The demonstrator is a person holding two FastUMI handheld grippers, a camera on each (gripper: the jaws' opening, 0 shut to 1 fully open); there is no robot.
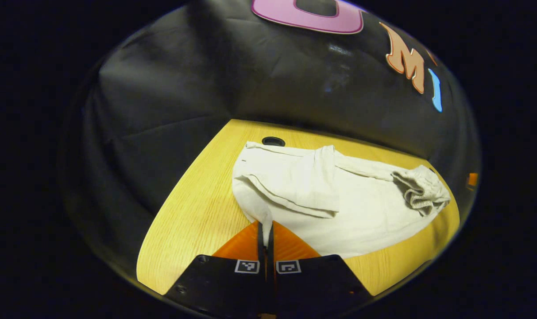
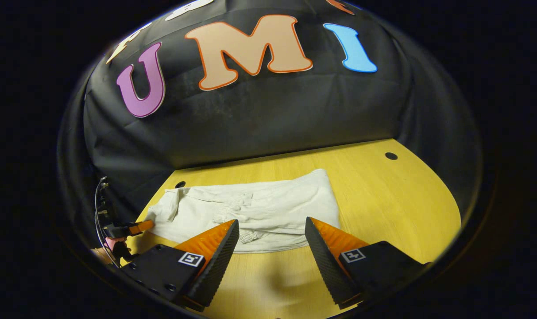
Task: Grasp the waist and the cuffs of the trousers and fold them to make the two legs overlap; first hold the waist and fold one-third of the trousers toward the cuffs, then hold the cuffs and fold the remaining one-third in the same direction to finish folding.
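**Left tool pinches the trousers' edge; right tool stands wide open before them**

The left tool has its fingers pressed together, with a tongue of pale cloth caught between the tips: it grips the near edge of the trousers. In the right gripper view the same tool shows far off to the left, touching the trousers' left end low over the desk.

The right tool is spread wide and holds nothing. Its fingers straddle the near edge of the trousers; whether the tips touch the cloth cannot be told.

The trousers lie flat on the desk, their long axis running crosswise in front of the right tool. Seen from the left tool they stretch ahead and off to the right, ending in a gathered, bunched end at the far right. A folded flap lies on top, ahead of the left tool's tips.

Bare desk lies open to the right of the right tool and in a strip between the trousers and the far edge, where the black wall rises. Left of the left tool is a wedge of free desk up to its edge. A small dark hole sits just beyond the trousers' far corner, and another hole lies well to the right.
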